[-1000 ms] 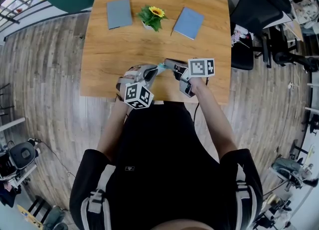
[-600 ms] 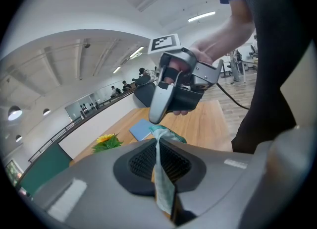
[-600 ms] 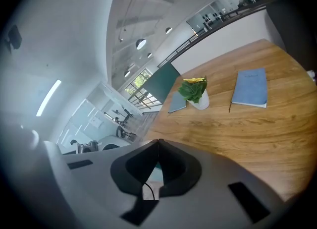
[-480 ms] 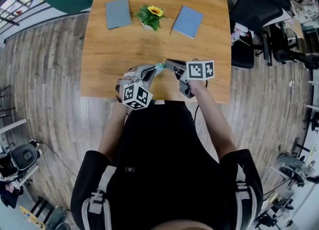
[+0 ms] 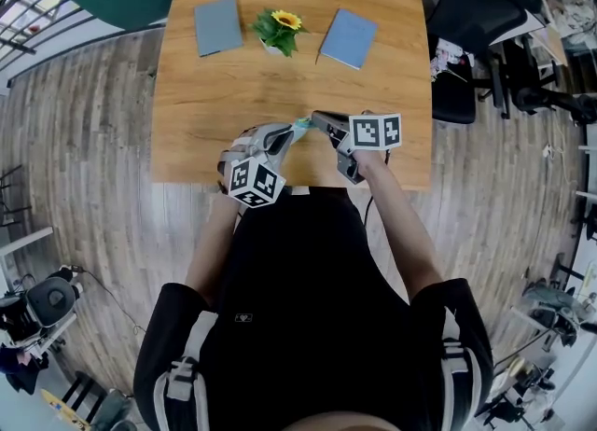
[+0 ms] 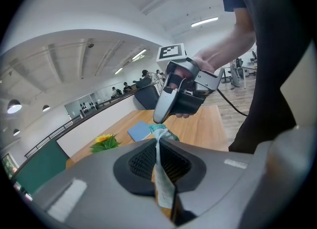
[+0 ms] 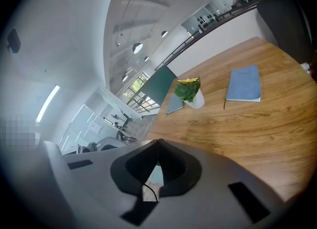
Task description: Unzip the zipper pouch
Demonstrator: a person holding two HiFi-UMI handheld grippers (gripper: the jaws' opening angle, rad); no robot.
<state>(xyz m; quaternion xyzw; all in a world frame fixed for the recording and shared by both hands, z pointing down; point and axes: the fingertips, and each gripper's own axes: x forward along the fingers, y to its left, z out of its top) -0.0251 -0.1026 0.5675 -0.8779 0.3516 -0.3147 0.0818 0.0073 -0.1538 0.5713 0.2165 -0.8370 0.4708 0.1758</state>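
Item: zipper pouch (image 5: 300, 125), teal, held between my two claws.
Detail: my left claw (image 5: 285, 135) is clamped on one edge of its fabric; my right claw (image 5: 318, 121) is pinched together on the opposite teal end, where a thin black cord shows. Location: well on my side of the sunflower pot (image 5: 278, 33), over the wooden table (image 5: 392, 93). Left of the pot, grey book (image 5: 216, 26); right of it, blue book (image 5: 349, 38).
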